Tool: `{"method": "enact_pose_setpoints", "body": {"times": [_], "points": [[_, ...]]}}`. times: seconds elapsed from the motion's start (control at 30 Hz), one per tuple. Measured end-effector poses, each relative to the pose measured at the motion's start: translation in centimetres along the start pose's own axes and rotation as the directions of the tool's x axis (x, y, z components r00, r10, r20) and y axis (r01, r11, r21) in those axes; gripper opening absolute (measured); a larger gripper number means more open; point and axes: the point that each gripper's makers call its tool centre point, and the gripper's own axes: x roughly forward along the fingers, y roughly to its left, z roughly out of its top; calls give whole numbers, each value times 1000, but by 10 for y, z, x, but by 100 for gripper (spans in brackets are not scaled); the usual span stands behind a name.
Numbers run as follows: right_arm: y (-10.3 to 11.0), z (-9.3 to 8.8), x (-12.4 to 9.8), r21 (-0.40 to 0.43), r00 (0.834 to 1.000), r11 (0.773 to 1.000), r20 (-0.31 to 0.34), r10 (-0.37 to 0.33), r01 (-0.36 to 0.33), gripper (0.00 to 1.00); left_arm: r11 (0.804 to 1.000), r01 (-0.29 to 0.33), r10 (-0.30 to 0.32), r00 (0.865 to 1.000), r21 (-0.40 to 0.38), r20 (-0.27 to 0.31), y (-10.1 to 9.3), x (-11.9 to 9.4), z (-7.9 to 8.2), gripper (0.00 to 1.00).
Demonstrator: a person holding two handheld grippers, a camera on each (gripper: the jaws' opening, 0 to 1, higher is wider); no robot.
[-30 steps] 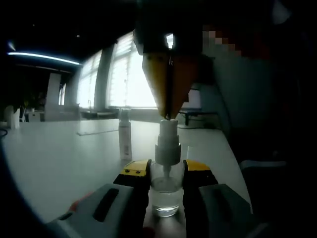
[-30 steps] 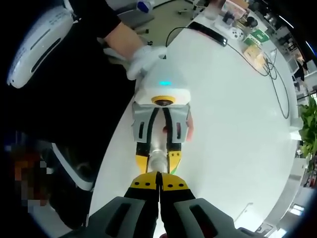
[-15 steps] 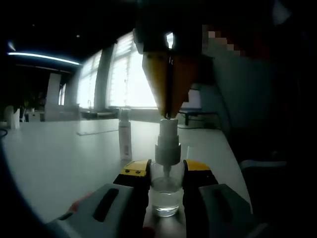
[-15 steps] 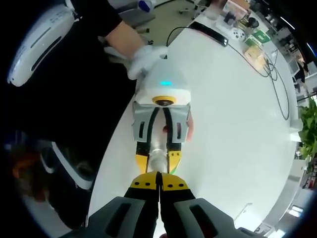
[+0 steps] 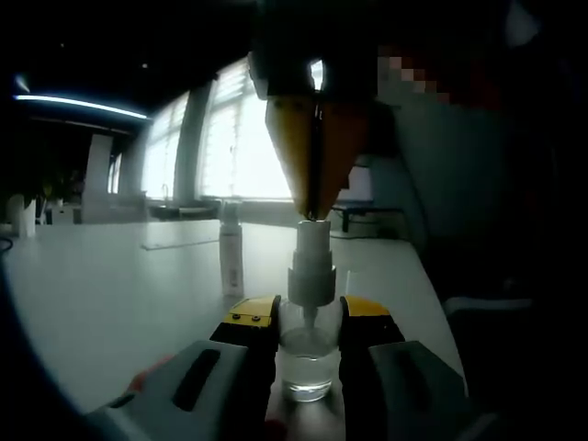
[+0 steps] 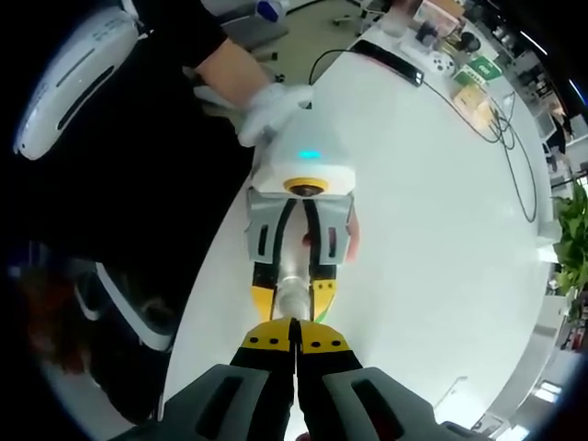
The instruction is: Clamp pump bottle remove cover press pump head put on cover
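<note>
We have the left gripper [image 5: 308,322] clamping the pump bottle [image 5: 308,354]; right gripper [image 5: 312,207], jaws closed, sits on the pump head [image 5: 310,241], apparently touching. Off-centre pressing risks slipping or tipping.

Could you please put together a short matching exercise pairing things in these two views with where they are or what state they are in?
Things:
1. pump bottle
2. right gripper
3. cover
4. cable

Places or states:
A. shut, tips on the pump head
B. standing alone on the table behind
C. clamped between the left gripper jaws
D. trailing across the white table

Pairs: 1-C, 2-A, 3-B, 4-D
</note>
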Motion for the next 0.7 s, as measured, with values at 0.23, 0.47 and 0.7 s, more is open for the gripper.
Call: {"method": "enact_pose_setpoints", "body": {"times": [0.23, 0.47, 0.7], "points": [[0, 0, 0, 2, 1000, 1000, 1, 3, -3, 0, 1000, 10, -10, 1000, 1, -2, 0, 0, 1, 16], [1, 0, 0, 2, 1000, 1000, 2, 4, -4, 0, 1000, 12, -12, 1000, -7, 5, -2, -1, 2, 16], [1, 0, 0, -3, 1000, 1000, -5, 6, -6, 0, 1000, 11, -11, 1000, -2, 6, -1, -1, 2, 16]]}}
